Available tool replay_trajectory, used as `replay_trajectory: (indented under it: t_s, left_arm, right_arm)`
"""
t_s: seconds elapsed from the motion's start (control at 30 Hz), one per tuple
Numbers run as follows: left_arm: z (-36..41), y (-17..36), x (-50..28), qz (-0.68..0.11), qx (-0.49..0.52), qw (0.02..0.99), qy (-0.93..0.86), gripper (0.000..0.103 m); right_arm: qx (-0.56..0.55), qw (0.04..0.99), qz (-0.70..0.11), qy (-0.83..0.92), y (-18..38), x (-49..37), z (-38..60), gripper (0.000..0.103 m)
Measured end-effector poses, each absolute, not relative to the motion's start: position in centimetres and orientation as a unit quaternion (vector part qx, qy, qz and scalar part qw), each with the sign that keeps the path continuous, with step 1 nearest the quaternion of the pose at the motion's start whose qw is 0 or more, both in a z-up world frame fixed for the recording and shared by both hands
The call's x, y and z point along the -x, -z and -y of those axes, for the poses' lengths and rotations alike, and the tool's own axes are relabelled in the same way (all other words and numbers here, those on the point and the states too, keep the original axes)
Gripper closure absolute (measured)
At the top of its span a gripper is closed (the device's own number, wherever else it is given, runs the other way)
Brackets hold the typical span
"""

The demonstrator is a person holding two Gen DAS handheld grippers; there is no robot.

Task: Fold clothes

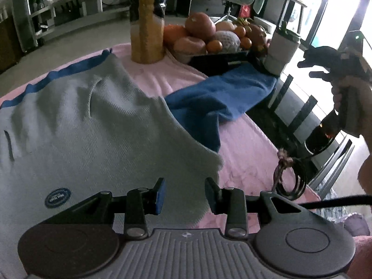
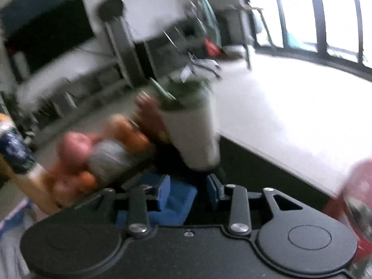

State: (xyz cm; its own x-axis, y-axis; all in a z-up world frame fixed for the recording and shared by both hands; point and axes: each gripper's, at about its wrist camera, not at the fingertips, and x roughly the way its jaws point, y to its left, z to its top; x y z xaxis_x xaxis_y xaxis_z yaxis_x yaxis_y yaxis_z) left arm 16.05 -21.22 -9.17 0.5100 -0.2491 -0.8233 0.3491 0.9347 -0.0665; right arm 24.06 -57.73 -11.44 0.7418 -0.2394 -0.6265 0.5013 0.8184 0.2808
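Underneath, pink table cover [image 1: 244, 144] with grey-blue garment [image 1: 93, 127]; both grippers, left gripper [image 1: 184, 195] and right gripper [image 2: 188, 194], wide, empty.

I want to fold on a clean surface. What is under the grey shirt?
A pink cloth covers the table and shows around the grey shirt. The shirt's blue sleeve lies on it too. Whatever lies directly beneath the shirt's body is hidden.

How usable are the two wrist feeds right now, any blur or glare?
Left wrist: sharp on the grey shirt and blue sleeve, with fisheye bending at the edges and the window blown out. Right wrist: heavy motion blur smears the fruit and white cup; the floor is overexposed.
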Motion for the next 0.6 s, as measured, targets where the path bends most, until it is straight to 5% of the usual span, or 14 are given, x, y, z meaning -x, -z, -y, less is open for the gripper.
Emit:
replay_trajectory:
  t_s: [0.17,0.27,0.6]
  left_arm:
    - [21.9,9.9,-16.9,-0.476,-0.066,0.86,0.173,0.064]
    - [22.6,10.6,-18.1,-0.479,-0.07,0.858,0.173,0.064]
    - [24.9,12.0,-19.1,-0.487,-0.063,0.85,0.189,0.064]
  right_arm:
    - [-0.3,0.886,-0.321,0.146,12.6,-24.4,58.2,0.069]
    - [-0.333,0.873,-0.338,0.111,13.5,-24.9,58.1,0.078]
    - [-0.261,0.871,-0.416,-0.006,17.7,-29.5,50.8,0.084]
